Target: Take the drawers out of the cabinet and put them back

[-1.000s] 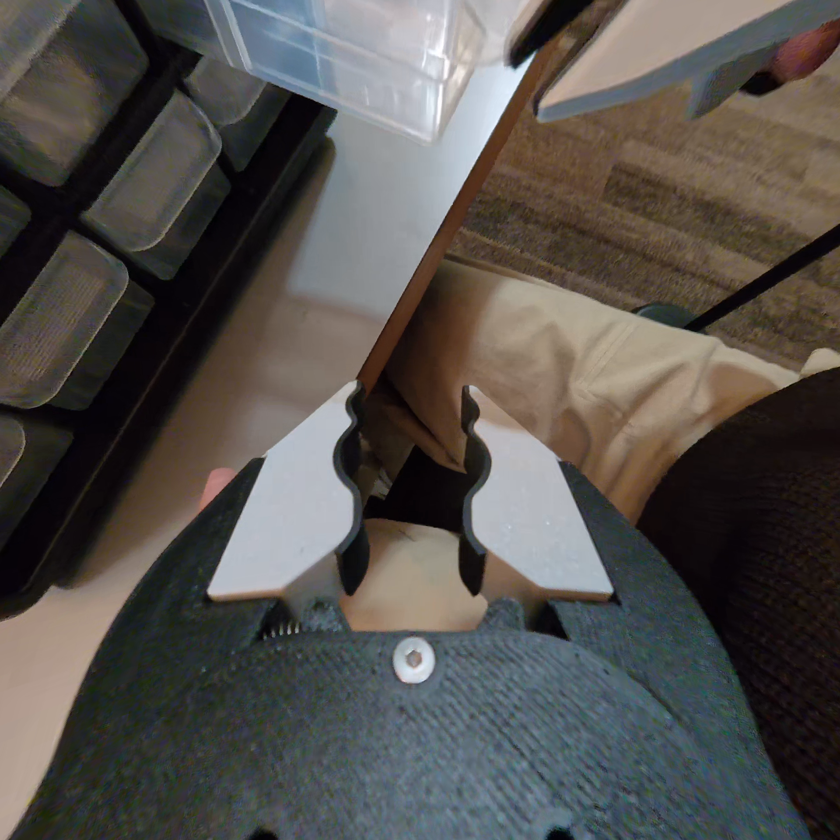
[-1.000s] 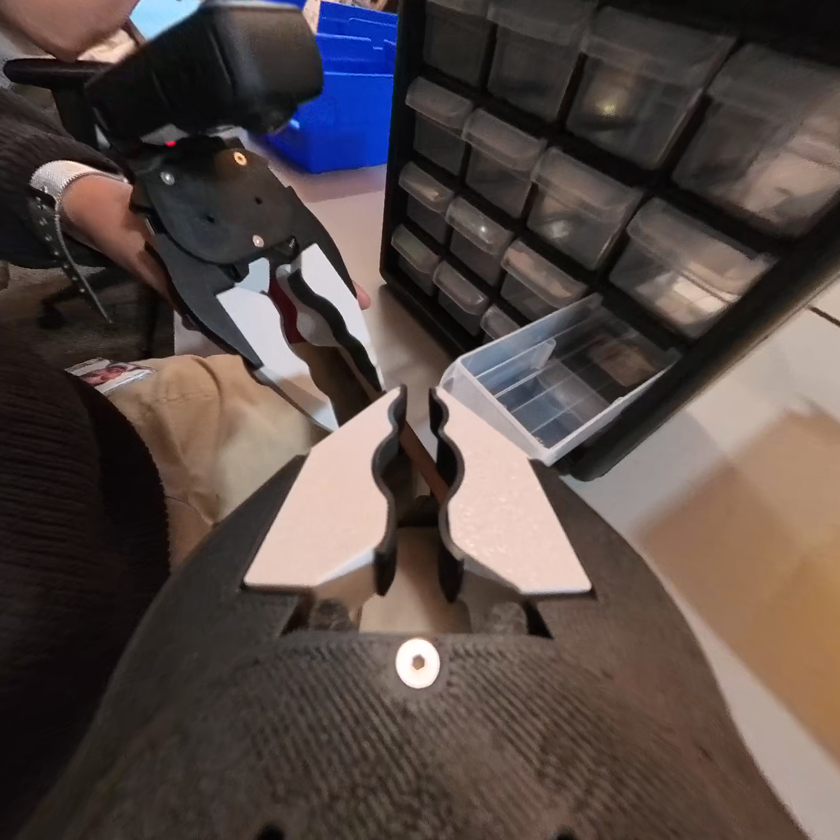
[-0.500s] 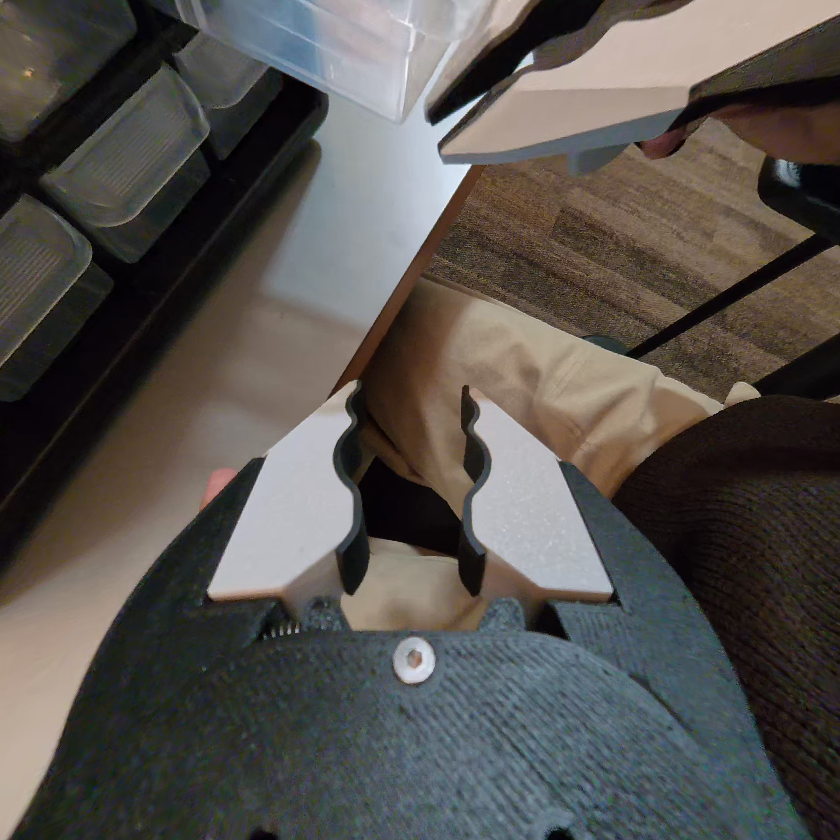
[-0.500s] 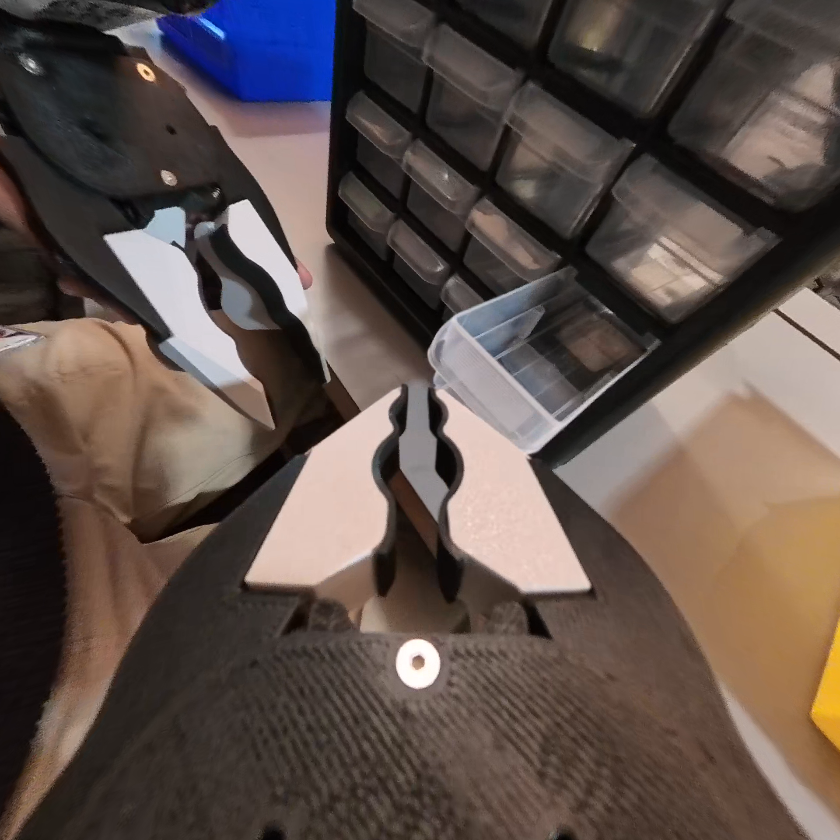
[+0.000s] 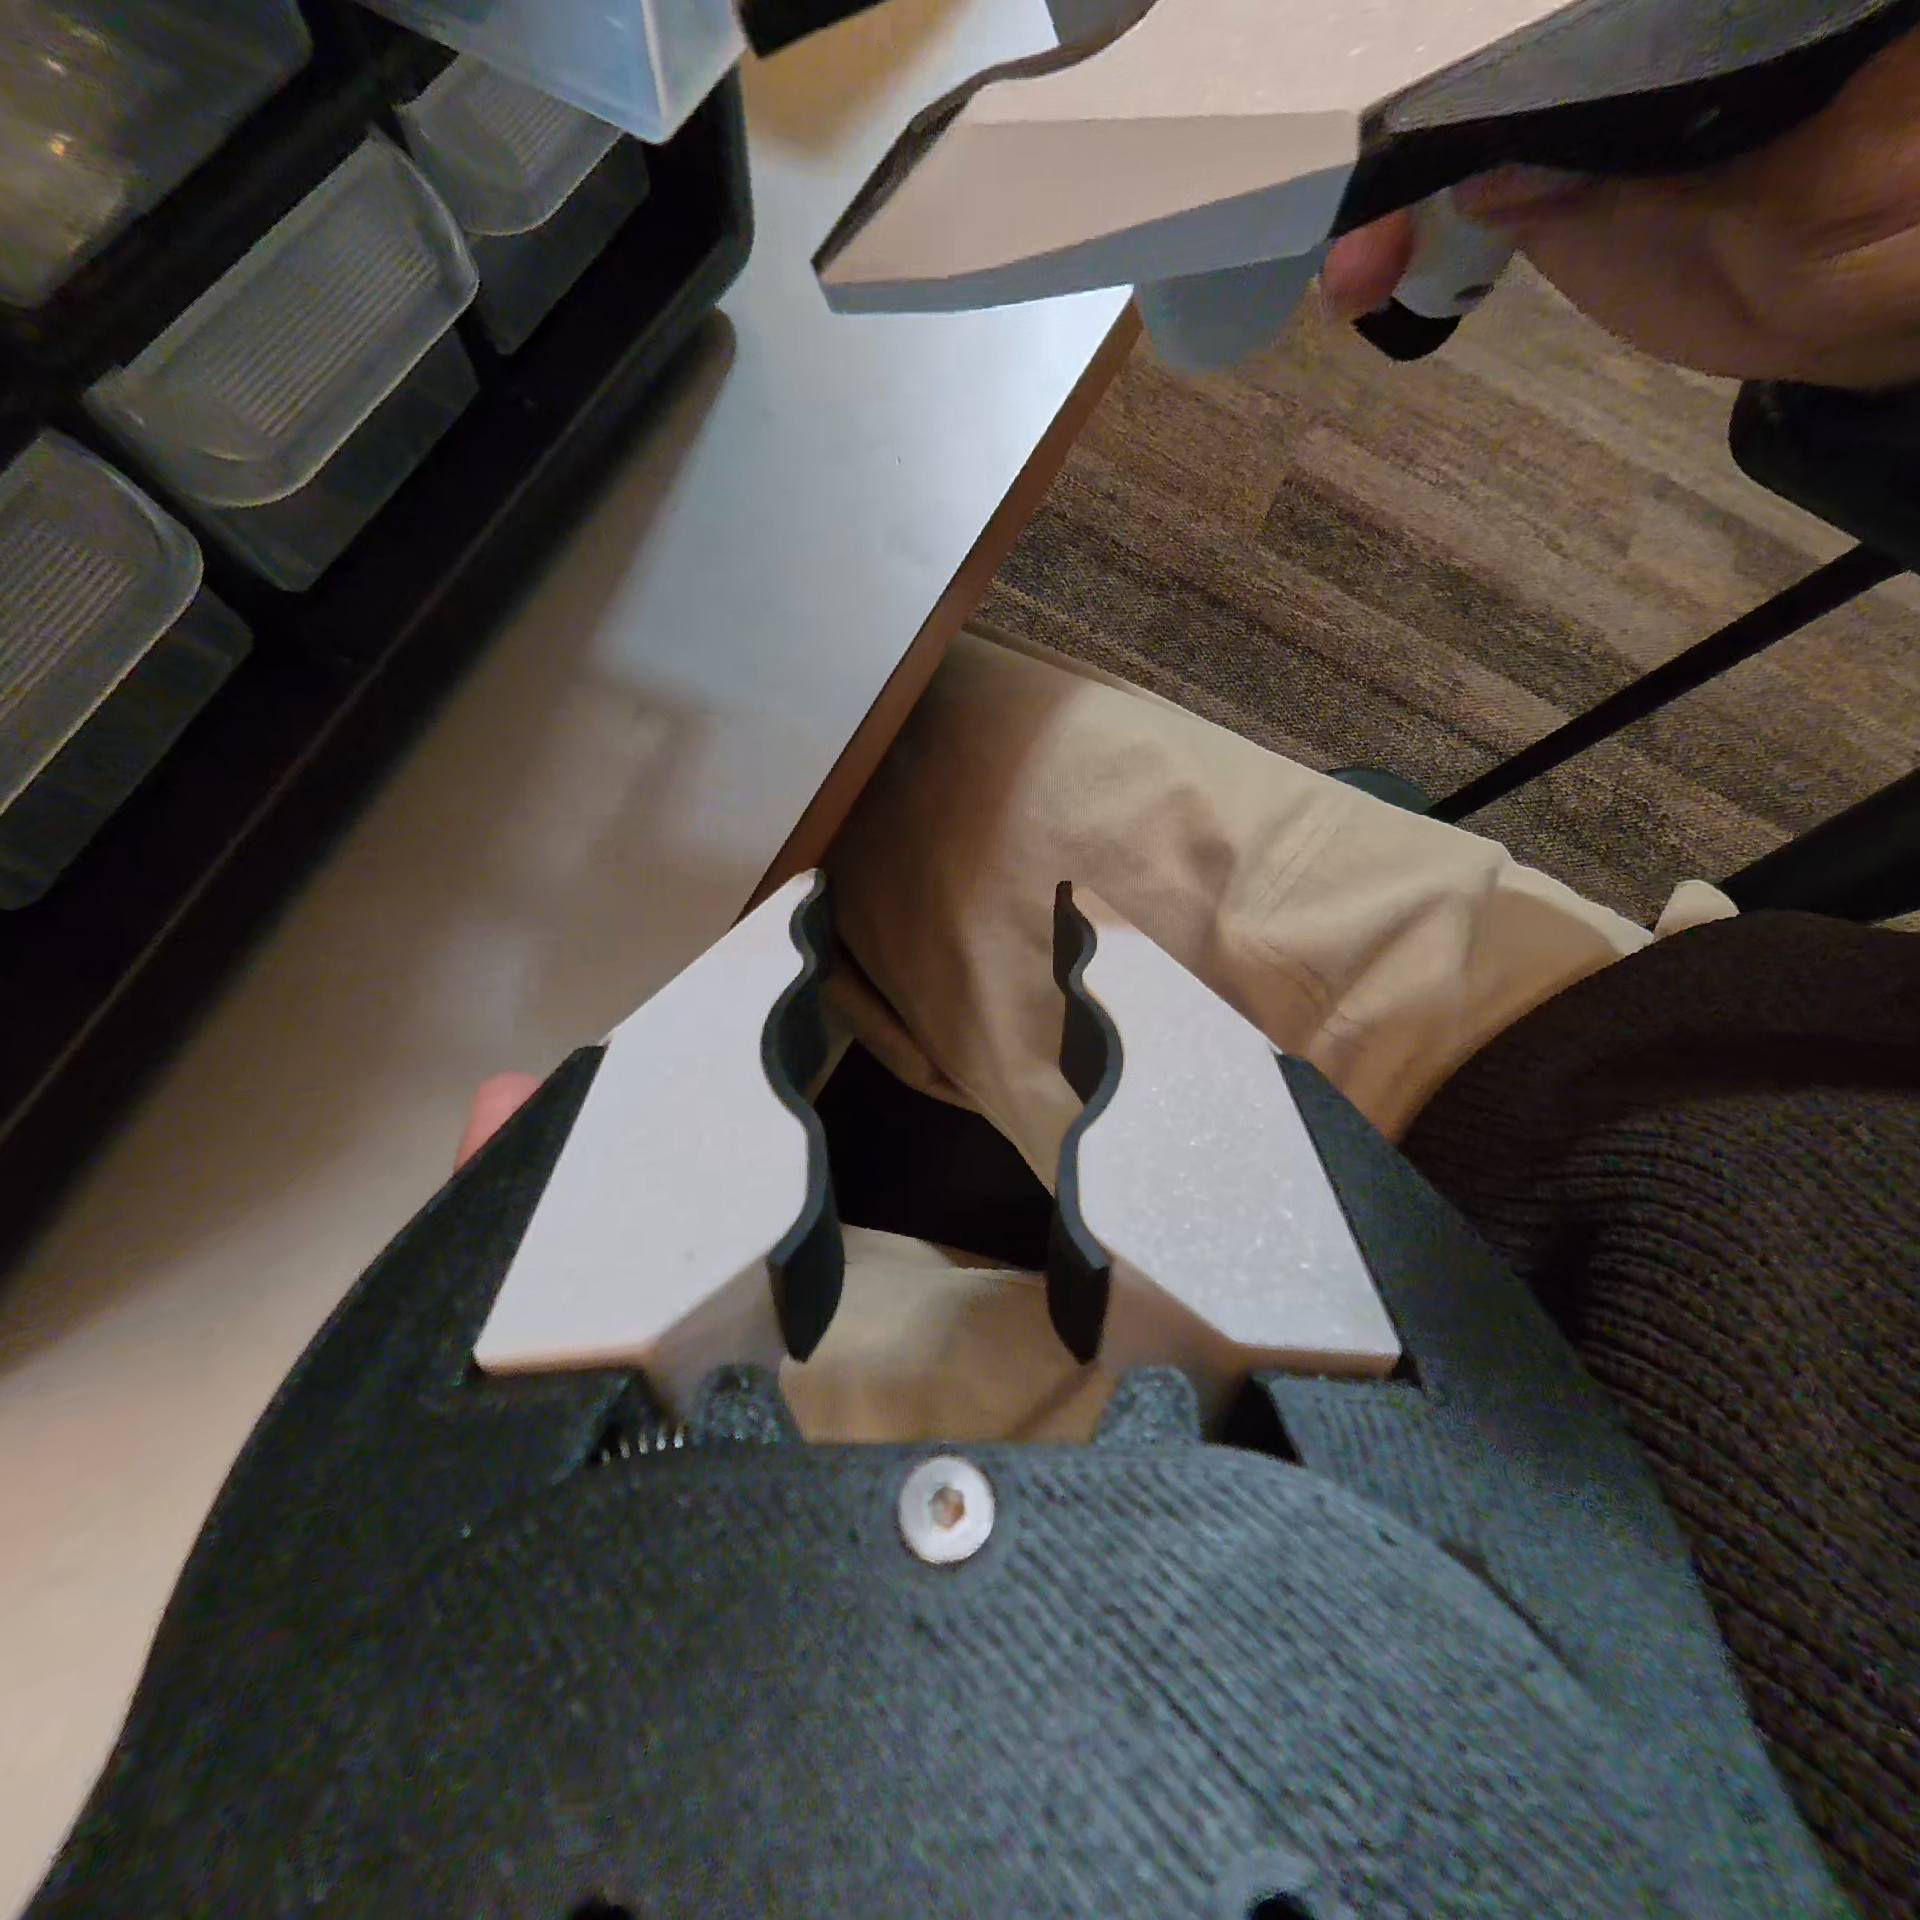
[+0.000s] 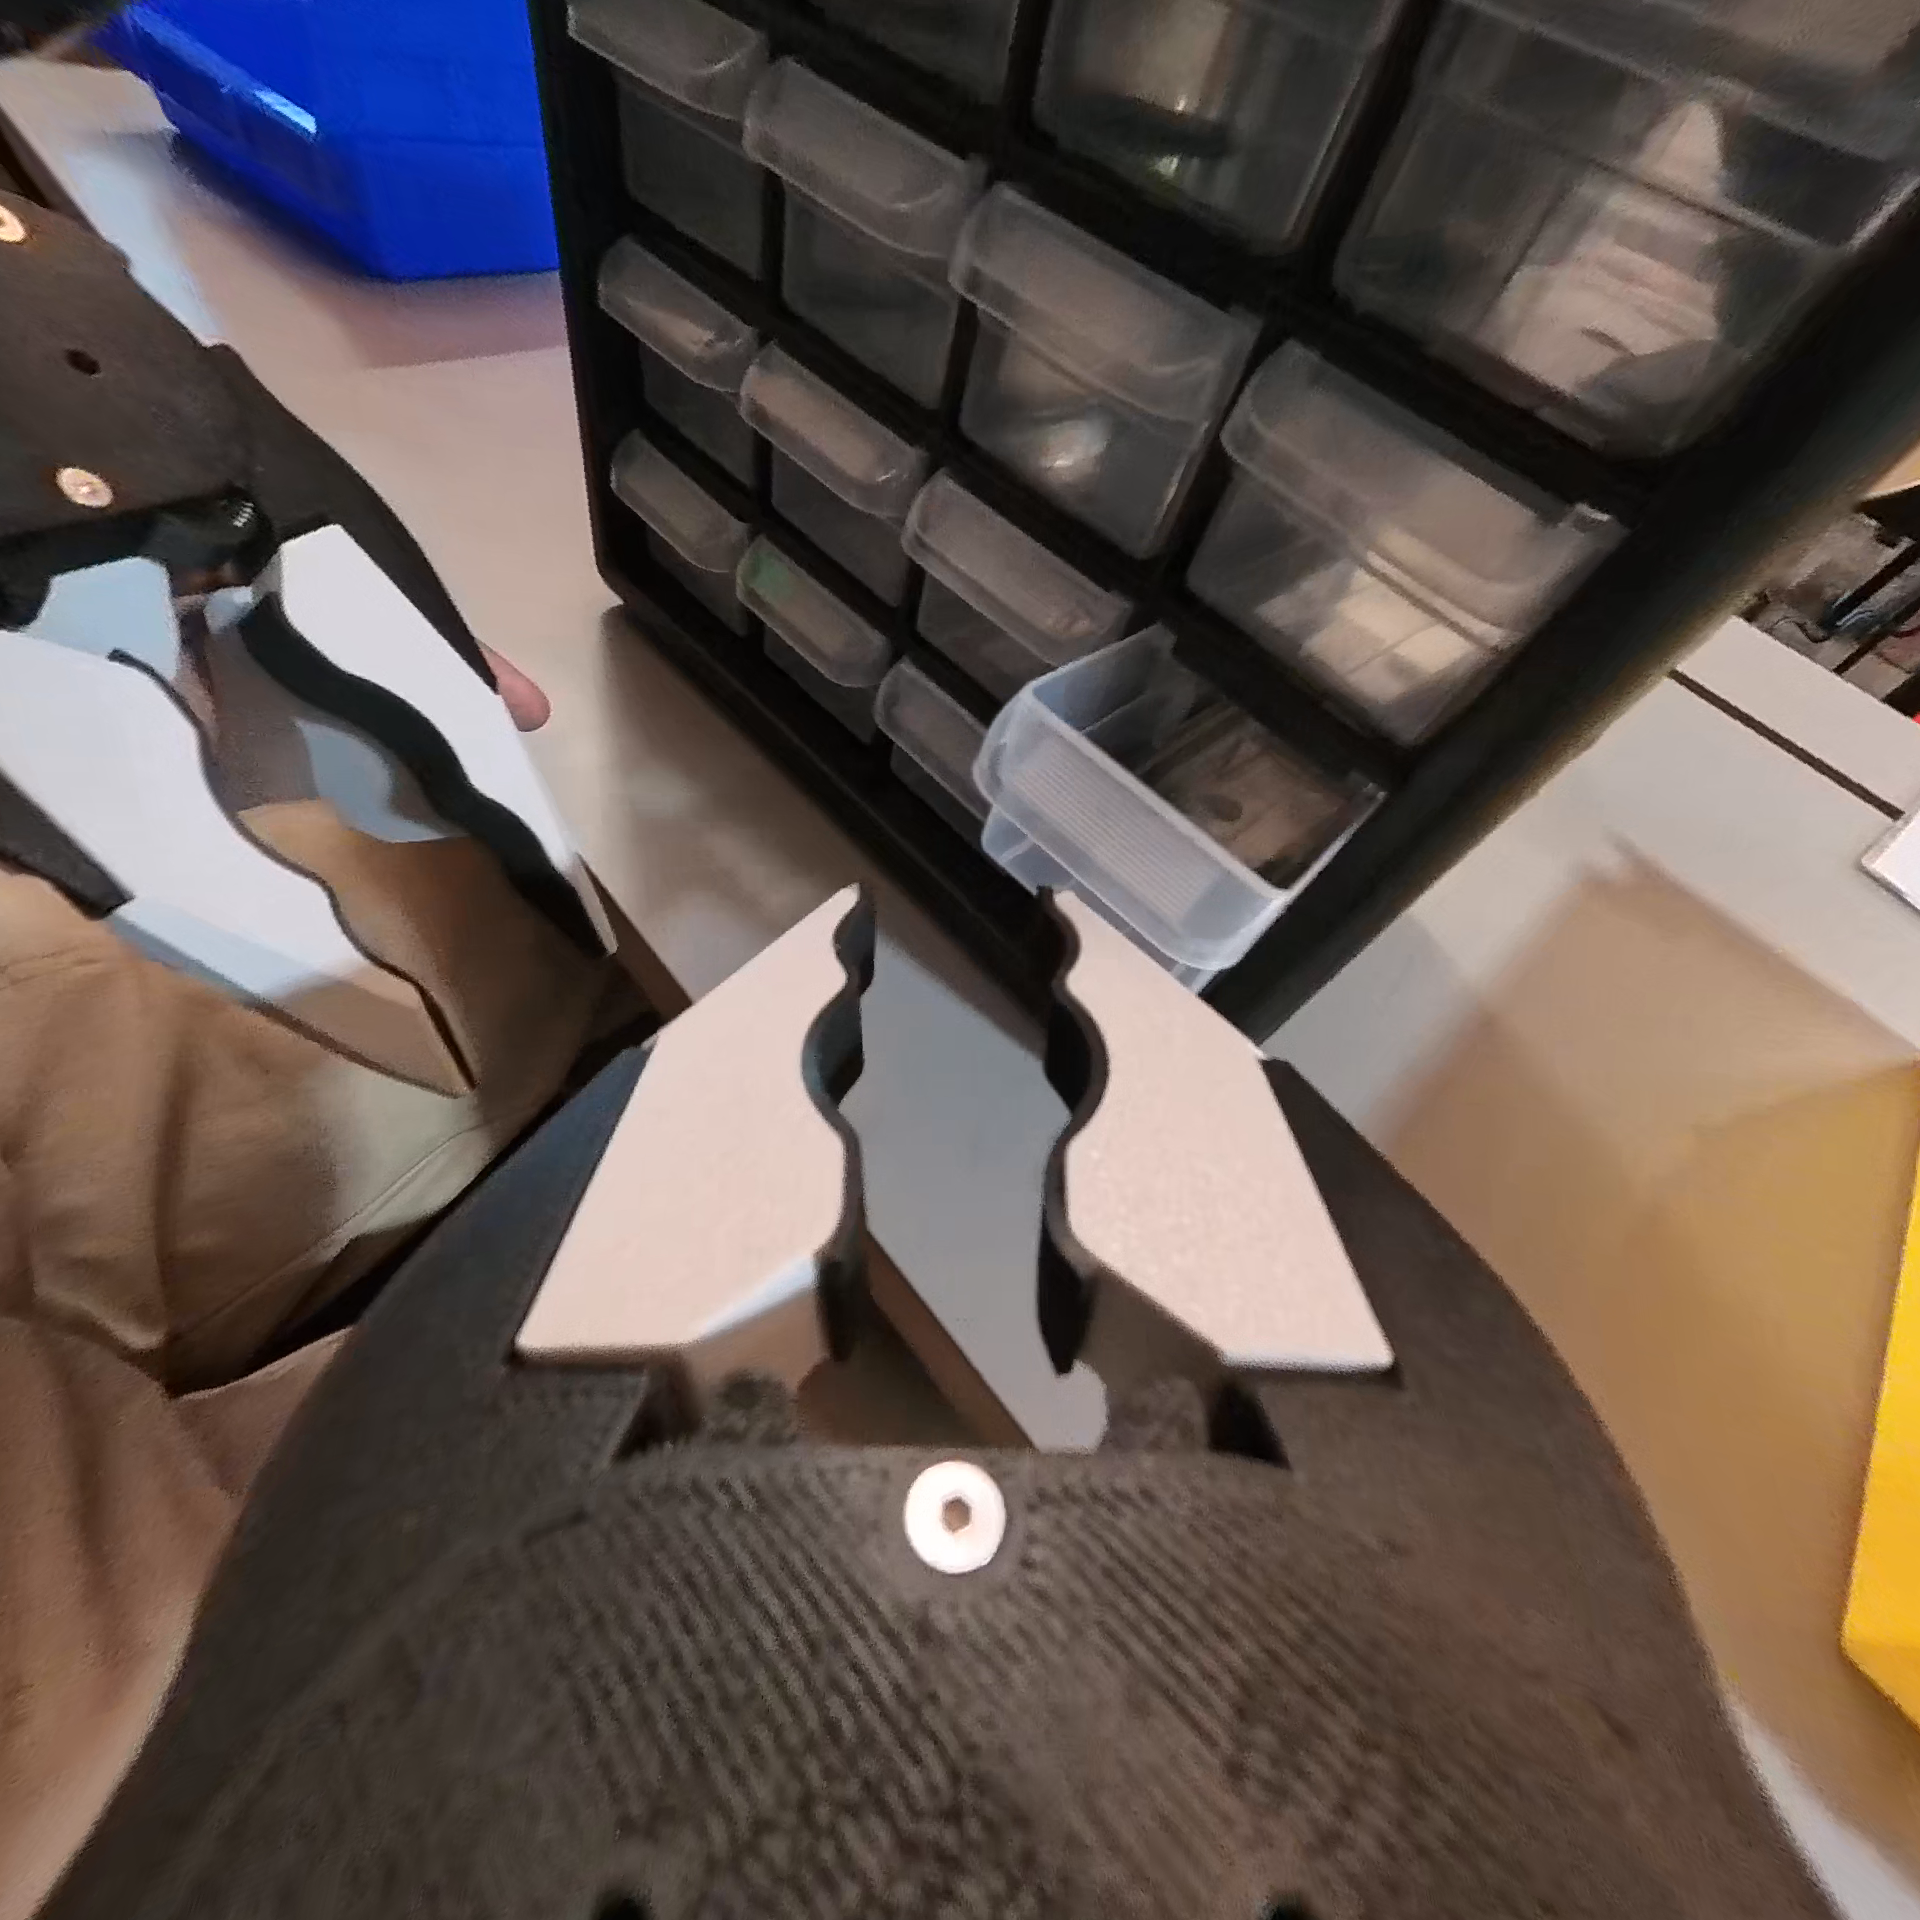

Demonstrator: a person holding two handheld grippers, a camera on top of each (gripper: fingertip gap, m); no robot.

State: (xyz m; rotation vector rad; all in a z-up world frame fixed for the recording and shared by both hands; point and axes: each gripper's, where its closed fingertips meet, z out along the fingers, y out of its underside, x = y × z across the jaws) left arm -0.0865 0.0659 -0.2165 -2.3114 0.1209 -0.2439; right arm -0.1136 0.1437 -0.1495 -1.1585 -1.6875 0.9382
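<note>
**Two empty grippers near a drawer cabinet**

A black cabinet [image 6: 1226,436] of clear plastic drawers stands on a pale table [image 6: 1558,997]. One drawer [image 6: 1143,821] in the bottom row hangs partly pulled out, tilted downward; dark, blurred contents lie inside. The other drawers sit closed, contents unclear.

The right gripper [image 6: 956,925] has its jaws parted and holds nothing, just short of the open drawer. The left gripper [image 5: 935,894] is likewise apart and empty, hovering at the table's brown edge [image 5: 935,644] above tan trousers [image 5: 1195,831].

Bare tabletop lies before the cabinet. A blue bin [image 6: 343,135] sits behind; something yellow [image 6: 1886,1455] lies right. Carpet [image 5: 1403,561] covers the floor.
</note>
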